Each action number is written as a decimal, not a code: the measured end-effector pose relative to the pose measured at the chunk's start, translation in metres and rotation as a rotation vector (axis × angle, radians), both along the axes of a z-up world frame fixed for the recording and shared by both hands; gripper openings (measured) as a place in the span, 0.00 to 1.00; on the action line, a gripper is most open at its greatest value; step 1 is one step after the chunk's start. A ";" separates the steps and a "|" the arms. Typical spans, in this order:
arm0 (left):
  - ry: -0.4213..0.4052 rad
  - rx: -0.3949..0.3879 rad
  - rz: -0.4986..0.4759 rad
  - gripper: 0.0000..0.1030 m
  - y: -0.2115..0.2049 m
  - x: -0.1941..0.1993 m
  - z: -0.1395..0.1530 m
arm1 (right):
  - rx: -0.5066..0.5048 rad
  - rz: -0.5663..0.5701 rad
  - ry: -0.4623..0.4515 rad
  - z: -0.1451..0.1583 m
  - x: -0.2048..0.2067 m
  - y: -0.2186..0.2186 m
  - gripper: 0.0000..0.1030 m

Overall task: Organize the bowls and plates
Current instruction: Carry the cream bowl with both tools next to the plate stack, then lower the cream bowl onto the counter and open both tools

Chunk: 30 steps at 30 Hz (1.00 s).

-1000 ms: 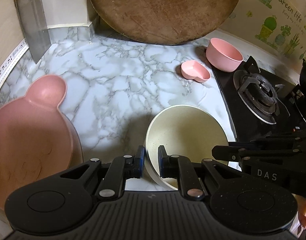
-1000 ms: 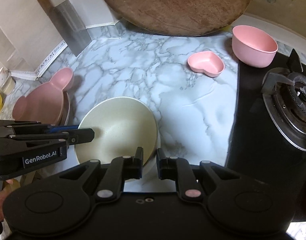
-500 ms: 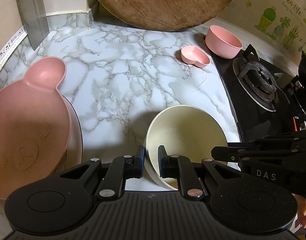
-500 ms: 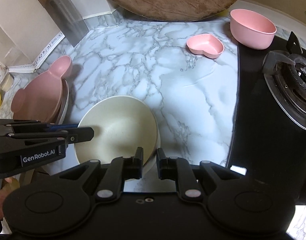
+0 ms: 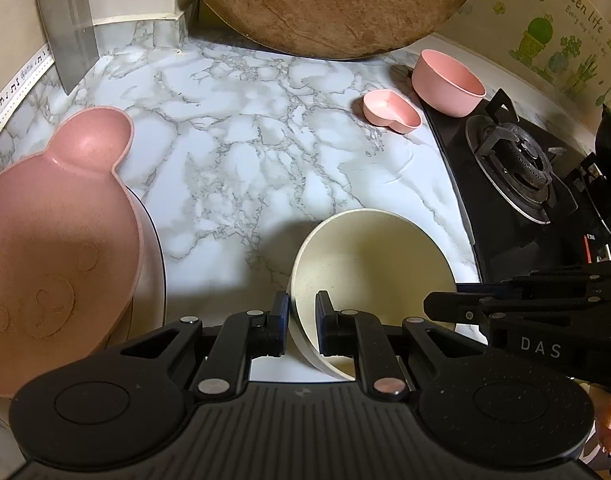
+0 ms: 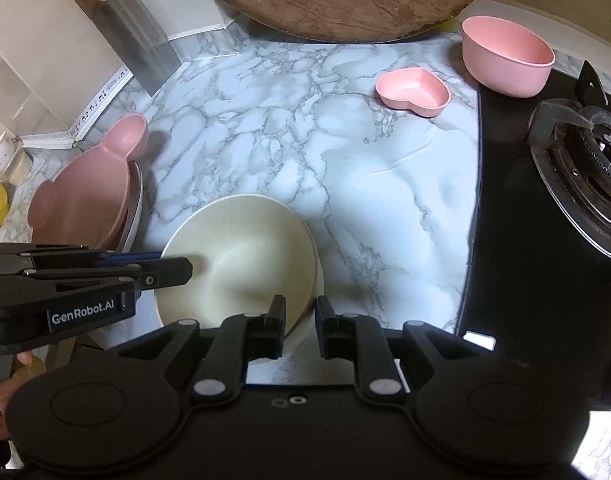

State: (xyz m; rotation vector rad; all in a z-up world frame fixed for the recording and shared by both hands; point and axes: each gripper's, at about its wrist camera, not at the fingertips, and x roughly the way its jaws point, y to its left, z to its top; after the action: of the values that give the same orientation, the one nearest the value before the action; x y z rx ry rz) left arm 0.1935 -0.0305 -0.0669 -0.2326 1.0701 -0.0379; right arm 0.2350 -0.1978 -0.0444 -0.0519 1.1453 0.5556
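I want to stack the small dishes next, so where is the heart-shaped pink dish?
The heart-shaped pink dish sits at the far right of the marble counter, just in front of the round pink bowl and beside the stove edge.

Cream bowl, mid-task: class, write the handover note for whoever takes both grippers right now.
Left gripper: shut on the cream bowl at its left rim.
Right gripper: shut on the same bowl's right rim.
Bear-shaped pink plate sits at the left, stacked on another dish.
Pink heart dish and pink round bowl stand apart near the stove.
Done: bear plate stacked.
Left: place the cream bowl, then gather the two pink pieces.
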 end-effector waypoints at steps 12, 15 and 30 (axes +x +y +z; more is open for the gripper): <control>-0.045 0.028 0.015 0.13 0.005 -0.005 0.010 | 0.006 0.003 -0.056 0.013 -0.001 -0.003 0.24; -0.057 0.027 0.029 0.13 0.009 -0.007 0.014 | 0.006 0.003 -0.062 0.016 -0.001 -0.004 0.25; -0.161 0.059 0.027 0.14 0.005 -0.002 0.053 | 0.049 0.007 -0.136 0.044 0.001 -0.013 0.35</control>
State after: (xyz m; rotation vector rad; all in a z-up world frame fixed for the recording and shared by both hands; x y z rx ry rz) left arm 0.1913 -0.0257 -0.0136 -0.1876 0.9065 -0.0005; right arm 0.2363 -0.2106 0.0001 -0.0506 0.9995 0.5773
